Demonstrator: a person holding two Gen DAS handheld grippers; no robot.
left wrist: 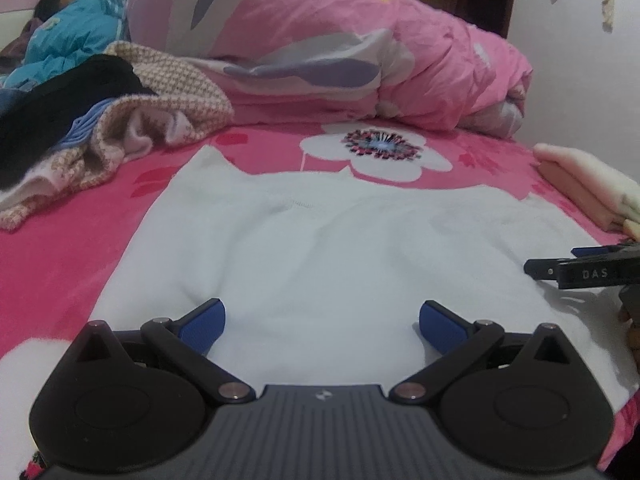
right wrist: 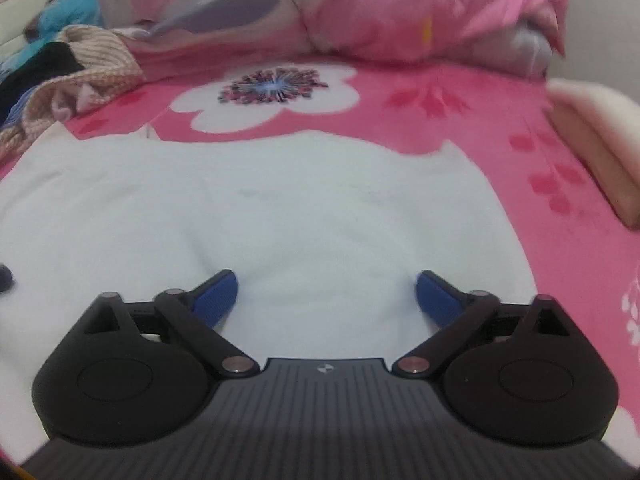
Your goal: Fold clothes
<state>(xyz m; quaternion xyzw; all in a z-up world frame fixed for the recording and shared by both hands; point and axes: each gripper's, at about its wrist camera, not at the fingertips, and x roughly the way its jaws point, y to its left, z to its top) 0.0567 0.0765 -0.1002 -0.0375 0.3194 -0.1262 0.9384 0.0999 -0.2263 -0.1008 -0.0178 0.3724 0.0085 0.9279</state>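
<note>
White garment [left wrist: 320,248] of soft matt cloth, faintly creased, pink bedsheet [left wrist: 60,264] of matt printed fabric, left gripper [left wrist: 322,326] in matt black plastic, blue pads [left wrist: 202,326] finely ribbed, pivot pins of shiny metal, quilt [left wrist: 360,40] of crinkled cloth, houndstooth knit [left wrist: 176,80] coarse-woven.

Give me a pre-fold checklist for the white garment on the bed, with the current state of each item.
1. White garment spread flat on the pink bedsheet: ok, only shallow wrinkles.
2. Left hand-held gripper open and empty over the garment: ok.
3. Right hand-held gripper open and empty over the garment: ok.
4. Pile of unfolded clothes clear of the garment: ok in the left wrist view; it lies beyond the far left corner.
5. Folded stack clear of the garment's right edge: ok.
6. Near hem reachable: cannot tell, both gripper bodies hide it.
</note>
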